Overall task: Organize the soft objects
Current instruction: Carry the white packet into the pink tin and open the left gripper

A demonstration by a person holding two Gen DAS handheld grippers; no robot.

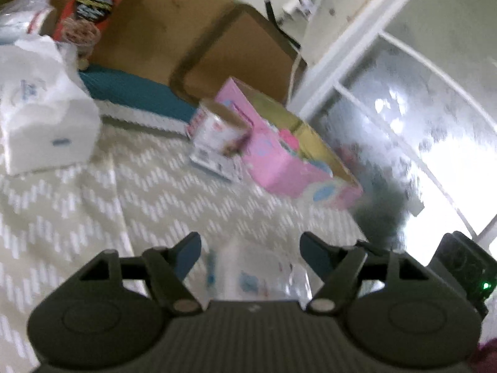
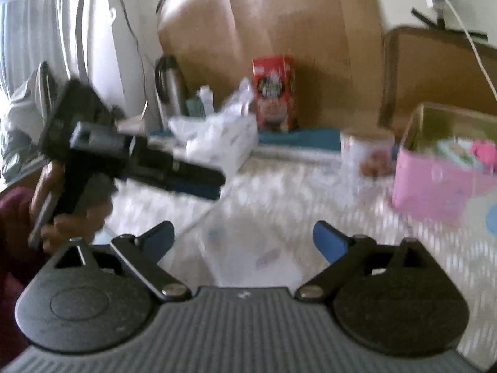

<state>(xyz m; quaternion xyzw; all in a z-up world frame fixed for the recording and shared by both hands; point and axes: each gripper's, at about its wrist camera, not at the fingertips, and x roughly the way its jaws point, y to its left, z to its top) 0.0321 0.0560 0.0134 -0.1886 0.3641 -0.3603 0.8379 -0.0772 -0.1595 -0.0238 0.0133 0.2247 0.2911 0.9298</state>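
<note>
A clear plastic packet point(image 1: 254, 275) with blue and pink print lies on the cream zigzag cover, low between my left gripper's point(image 1: 251, 250) blue pads point(image 1: 190, 256). The pads stand apart and do not press it. In the right wrist view the same packet point(image 2: 248, 248) lies between the wide-open jaws of my right gripper point(image 2: 245, 237), untouched. The left gripper point(image 2: 211, 181) shows there side-on, held by a hand point(image 2: 71, 227), just up and left of the packet. A white tissue pack point(image 1: 46, 121) point(image 2: 226, 138) rests further back.
A pink box point(image 1: 289, 158) point(image 2: 441, 174) with soft items inside stands on the right, a tin point(image 1: 219, 129) point(image 2: 368, 149) beside it. A red cereal box point(image 2: 275, 93), a flask point(image 2: 169, 84), cardboard sheets point(image 2: 264, 25) and a teal cloth point(image 1: 136, 93) line the back. Glass panes point(image 1: 403, 124) lie right.
</note>
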